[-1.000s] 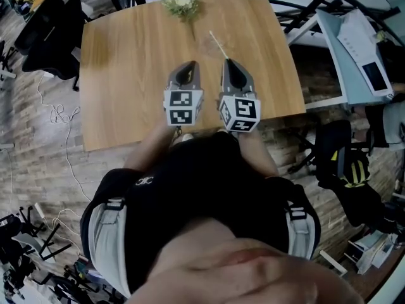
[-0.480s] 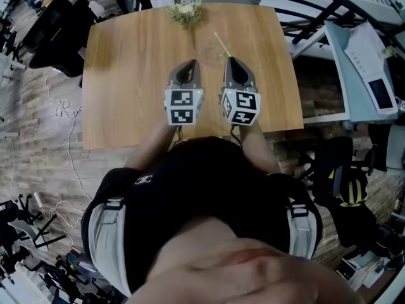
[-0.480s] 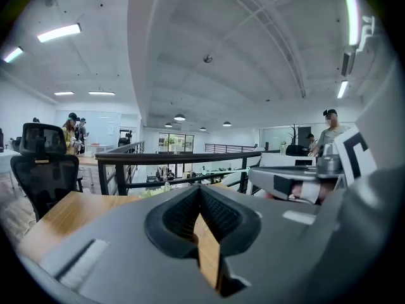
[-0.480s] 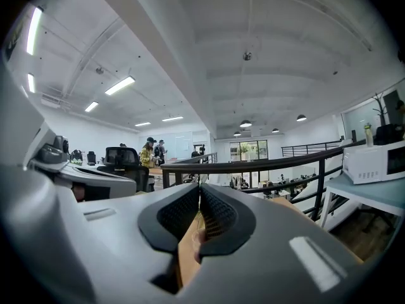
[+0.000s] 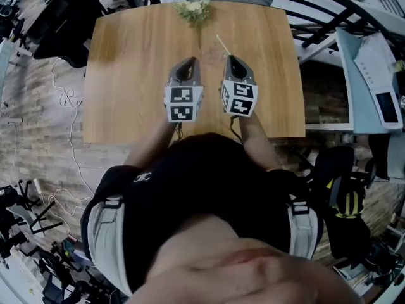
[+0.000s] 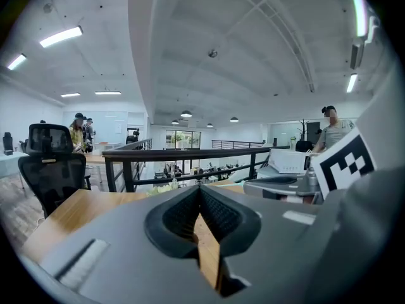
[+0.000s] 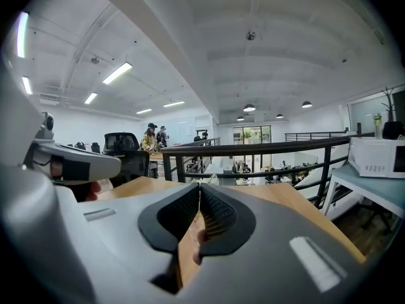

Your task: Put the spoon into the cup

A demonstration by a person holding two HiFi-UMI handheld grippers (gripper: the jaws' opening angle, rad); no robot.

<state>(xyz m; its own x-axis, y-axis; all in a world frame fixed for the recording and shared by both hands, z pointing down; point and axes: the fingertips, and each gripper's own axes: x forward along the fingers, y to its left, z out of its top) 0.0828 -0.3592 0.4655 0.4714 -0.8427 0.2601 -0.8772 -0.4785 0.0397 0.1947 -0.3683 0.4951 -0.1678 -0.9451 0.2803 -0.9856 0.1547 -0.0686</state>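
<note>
In the head view a thin pale spoon [image 5: 221,44] slants over the wooden table [image 5: 126,75], just beyond my right gripper [image 5: 230,57]. Around it I can only faintly make out a clear cup [image 5: 212,48]; whether the spoon stands inside it I cannot tell. My left gripper [image 5: 188,62] hovers beside the right one, over the table's near half. Both point away from me. In the left gripper view my left gripper [image 6: 200,189] is shut with nothing in it. In the right gripper view my right gripper [image 7: 200,187] is shut and empty too. Neither gripper view shows the spoon or cup.
A small bunch of flowers [image 5: 197,6] lies at the table's far edge. A black office chair [image 5: 63,18] stands at the far left, a white desk [image 5: 373,68] to the right, and cables [image 5: 63,100] trail on the brick floor. A dark railing [image 6: 190,154] runs beyond the table.
The right gripper has shifted a little farther over the table, toward the spoon. The left gripper has hardly moved. The head camera's framing has drifted.
</note>
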